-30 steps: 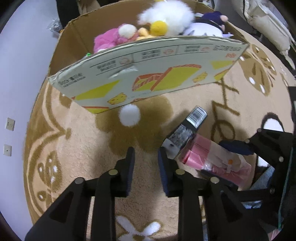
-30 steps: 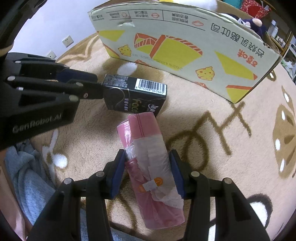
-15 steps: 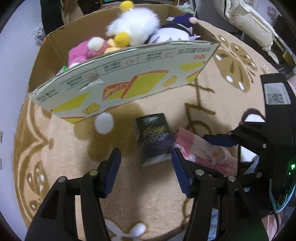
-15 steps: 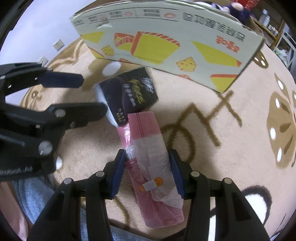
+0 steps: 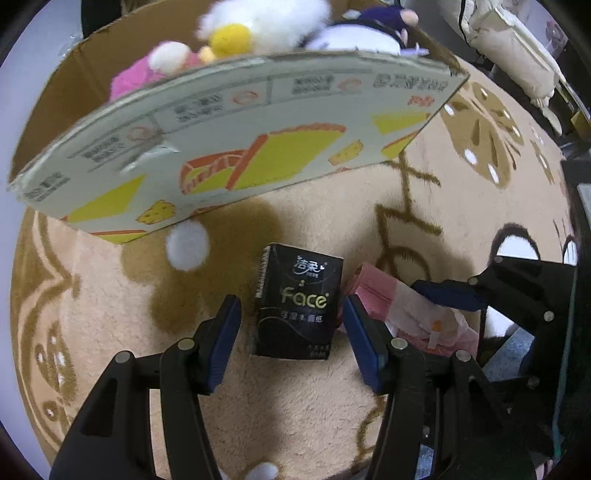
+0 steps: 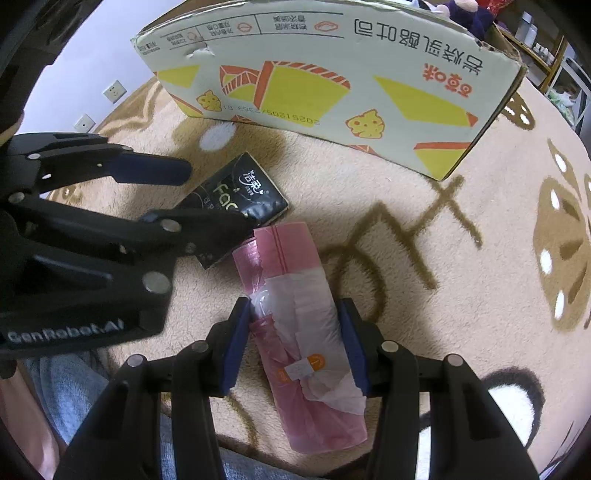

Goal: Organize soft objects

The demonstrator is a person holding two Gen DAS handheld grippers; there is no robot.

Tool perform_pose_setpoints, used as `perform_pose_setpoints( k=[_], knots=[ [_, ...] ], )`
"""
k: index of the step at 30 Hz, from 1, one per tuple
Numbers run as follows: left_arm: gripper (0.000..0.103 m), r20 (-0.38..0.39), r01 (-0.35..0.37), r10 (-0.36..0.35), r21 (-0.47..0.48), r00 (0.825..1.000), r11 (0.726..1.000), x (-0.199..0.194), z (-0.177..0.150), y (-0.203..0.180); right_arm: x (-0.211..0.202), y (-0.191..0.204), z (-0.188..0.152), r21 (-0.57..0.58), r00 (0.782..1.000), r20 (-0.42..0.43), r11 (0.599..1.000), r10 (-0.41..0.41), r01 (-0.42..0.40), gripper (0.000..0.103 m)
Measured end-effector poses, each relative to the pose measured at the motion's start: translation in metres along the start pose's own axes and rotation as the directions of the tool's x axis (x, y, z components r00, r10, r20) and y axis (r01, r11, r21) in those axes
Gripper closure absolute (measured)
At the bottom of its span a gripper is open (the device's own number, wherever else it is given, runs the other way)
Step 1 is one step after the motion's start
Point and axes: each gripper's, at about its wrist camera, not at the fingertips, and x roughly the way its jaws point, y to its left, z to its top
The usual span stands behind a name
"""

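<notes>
The left gripper [image 5: 291, 317] stands wide open over a beige carpet [image 5: 369, 221] with brown patterns. Its two blue-padded fingers sit on either side of a black tissue pack [image 5: 298, 302] marked "Face", with a visible gap on each side, so neither pad touches it. The pack lies flat on the carpet, its printed face up.

Just to the right of the pack lies a pink roll of plastic bags [image 5: 402, 314], partly wrapped in a white paper band. The right gripper [image 6: 293, 339] is closed around this roll [image 6: 295, 317]: both blue pads press against its sides near the white band, and the roll runs lengthwise between the fingers, with its far end close to the tissue pack [image 6: 240, 192]. From the right wrist view the roll appears to rest on the carpet [image 6: 443, 258], though whether it is lifted slightly cannot be told.

Beyond both items stands a large cardboard box [image 5: 240, 147], its front flap printed with yellow and orange cake and cheese pictures. Inside it sit plush toys: a pink one [image 5: 136, 74], a white fluffy one with a yellow ball [image 5: 258, 26], and a white and purple one [image 5: 369, 26]. The box [image 6: 332, 74] lies well apart from the pack and the roll, with bare carpet between. Two wall sockets [image 6: 99, 107] show on the pale wall at the left of the right wrist view.
</notes>
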Motion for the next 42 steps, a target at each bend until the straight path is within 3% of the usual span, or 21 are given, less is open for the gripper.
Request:
perform_pose_setpoints(
  k=[6, 14, 16, 18, 21, 24, 31, 36, 42],
  knots=[
    [0.045, -0.013, 0.007, -0.007, -0.012, 1.000, 1.000, 0.011, 0.005, -0.003, 0.002, -0.001, 0.000, -0.010, 1.000, -0.001, 1.000, -0.023, 0.023, 0.052],
    [0.042, -0.032, -0.087, 0.087, 0.000, 0.996, 0.996, 0.023, 0.009, -0.002, 0.005, 0.010, -0.003, -0.074, 0.998, -0.002, 0.995, -0.067, 0.067, 0.052],
    [0.045, -0.030, -0.109, 0.110, 0.020, 0.994, 0.994, 0.025, 0.008, -0.007, 0.005, 0.010, -0.004, -0.072, 0.998, 0.001, 0.995, -0.064, 0.064, 0.052],
    [0.057, -0.030, -0.138, 0.138, 0.025, 0.990, 0.990, 0.024, 0.008, -0.008, 0.004, 0.011, -0.004, -0.077, 0.998, 0.005, 0.995, -0.066, 0.066, 0.052],
    [0.059, -0.036, -0.092, 0.091, -0.028, 0.995, 0.995, 0.020, 0.007, -0.001, 0.003, 0.013, -0.005, -0.072, 0.998, 0.014, 0.995, -0.067, 0.068, 0.053],
    [0.059, -0.040, -0.094, 0.091, -0.068, 0.995, 0.993, 0.014, 0.004, 0.006, 0.000, 0.013, -0.006, -0.065, 0.997, 0.025, 0.995, -0.073, 0.074, 0.053],
    [0.059, 0.074, -0.130, 0.138, -0.113, 0.988, 0.985, -0.027, -0.007, 0.004, -0.029, 0.014, -0.007, -0.046, 0.989, 0.136, 0.997, -0.060, 0.067, 0.054],
    [0.059, 0.164, -0.179, 0.204, -0.155, 0.965, 0.972, -0.058, -0.017, 0.004, -0.062, 0.014, -0.001, -0.036, 0.965, 0.258, 0.998, -0.040, 0.051, 0.055],
    [0.059, 0.258, -0.189, 0.235, -0.190, 0.937, 0.963, -0.090, -0.016, 0.024, -0.091, 0.013, 0.004, -0.005, 0.931, 0.363, 0.999, -0.038, 0.042, 0.060]
  ],
)
